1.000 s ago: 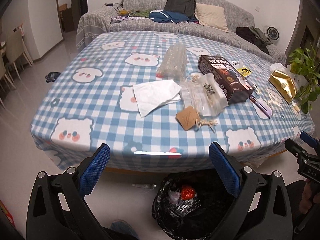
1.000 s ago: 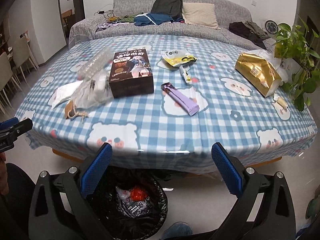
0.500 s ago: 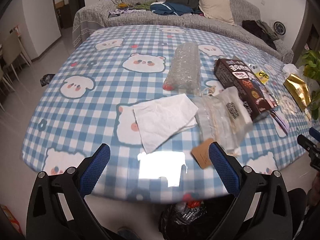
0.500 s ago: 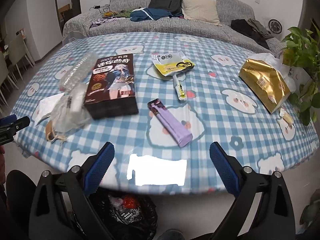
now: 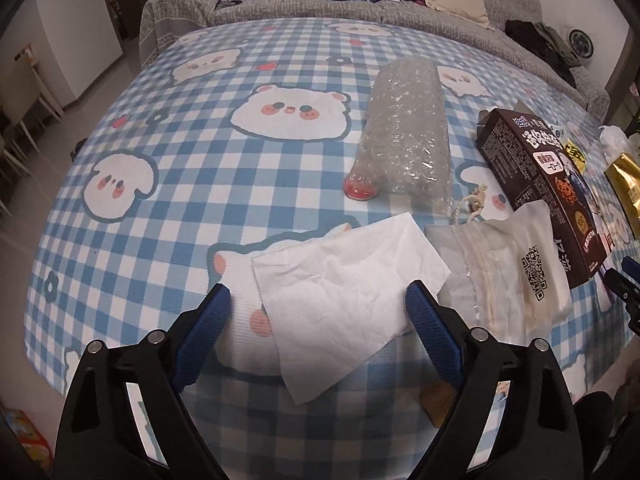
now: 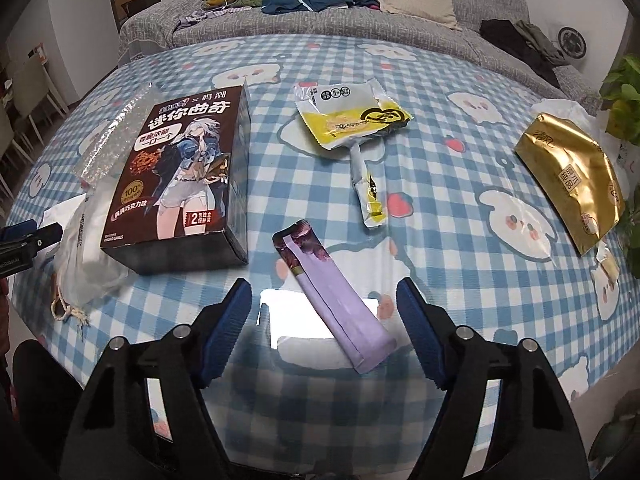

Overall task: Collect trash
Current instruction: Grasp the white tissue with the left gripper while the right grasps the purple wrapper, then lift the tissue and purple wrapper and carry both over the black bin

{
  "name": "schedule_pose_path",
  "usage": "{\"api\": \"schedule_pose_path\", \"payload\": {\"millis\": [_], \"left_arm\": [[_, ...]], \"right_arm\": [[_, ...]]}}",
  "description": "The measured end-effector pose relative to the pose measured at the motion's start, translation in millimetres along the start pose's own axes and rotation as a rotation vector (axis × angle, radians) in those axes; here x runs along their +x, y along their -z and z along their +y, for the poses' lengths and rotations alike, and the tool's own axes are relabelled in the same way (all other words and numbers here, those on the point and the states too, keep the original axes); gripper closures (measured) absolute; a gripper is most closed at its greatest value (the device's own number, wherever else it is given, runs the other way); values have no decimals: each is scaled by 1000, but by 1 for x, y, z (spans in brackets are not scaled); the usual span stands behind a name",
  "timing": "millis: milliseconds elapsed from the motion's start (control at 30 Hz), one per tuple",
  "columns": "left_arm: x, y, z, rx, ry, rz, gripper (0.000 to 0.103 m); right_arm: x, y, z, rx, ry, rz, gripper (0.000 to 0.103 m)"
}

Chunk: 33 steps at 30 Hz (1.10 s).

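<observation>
The left tool (image 5: pixel 318 304) has just been narrowing its blue ribbed pads, which stand apart on either side of a crumpled white tissue (image 5: pixel 344 296); they press on nothing. The tissue lies flat and creased on the tabletop (image 5: pixel 168 184), which wears a blue-and-white checked cloth printed with bears. Just right of it lies a limp frosted plastic pouch (image 5: pixel 504 284) with a cord drawstring and a printed code. Beyond them a roll of clear bubble wrap (image 5: pixel 408 136) lies lengthwise, one reddish end toward the camera.

The right tool (image 6: pixel 324 302) has also just been closing its jaws, and they stand apart with a flat, slim lilac wrapper (image 6: pixel 340 304) lying between them, untouched. To the left lies a dark rectangular cardboard cookie box (image 6: pixel 184 176), closed, its contents hidden. Farther off lie a torn yellow-and-white foil packet (image 6: pixel 352 116) and, at the right, a glossy gold tissue pack (image 6: pixel 572 176). A grey sofa (image 6: pixel 420 20) strewn with clothes stands behind.
</observation>
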<state>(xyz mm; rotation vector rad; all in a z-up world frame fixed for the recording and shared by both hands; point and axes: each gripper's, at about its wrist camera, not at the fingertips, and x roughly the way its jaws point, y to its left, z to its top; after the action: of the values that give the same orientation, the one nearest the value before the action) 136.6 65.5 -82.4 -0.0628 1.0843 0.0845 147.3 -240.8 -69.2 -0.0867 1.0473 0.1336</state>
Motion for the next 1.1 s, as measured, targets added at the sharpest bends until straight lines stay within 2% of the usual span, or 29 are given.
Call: {"api": "schedule_pose_path", "payload": {"millis": [100, 167, 200, 267, 333, 367, 433, 533, 1100], "left_arm": [[1, -1, -4, 11, -17, -2, 24], [1, -2, -5, 3, -23, -5, 32], [0, -3, -7, 3, -24, -4, 38], [-1, -4, -10, 3, -24, 1, 47], [-2, -3, -15, 11, -20, -2, 62], [-3, -3, -17, 13, -15, -4, 66], [-3, -3, -20, 15, -5, -8, 83], [-3, -2, -21, 1, 11, -8, 93], [-32, 4, -16, -14, 27, -57, 96]], "right_arm": [[8, 1, -1, 9, -6, 18, 44], [11, 2, -2, 16, -9, 28, 51], [14, 2, -3, 22, -10, 39, 58], [16, 2, -3, 28, -6, 38, 64], [15, 2, -2, 32, -20, 42, 73], [15, 2, -1, 30, -18, 45, 74], [15, 1, 0, 29, -14, 46, 78], [15, 0, 1, 35, -9, 46, 81], [-7, -1, 4, 80, 10, -6, 82]]}}
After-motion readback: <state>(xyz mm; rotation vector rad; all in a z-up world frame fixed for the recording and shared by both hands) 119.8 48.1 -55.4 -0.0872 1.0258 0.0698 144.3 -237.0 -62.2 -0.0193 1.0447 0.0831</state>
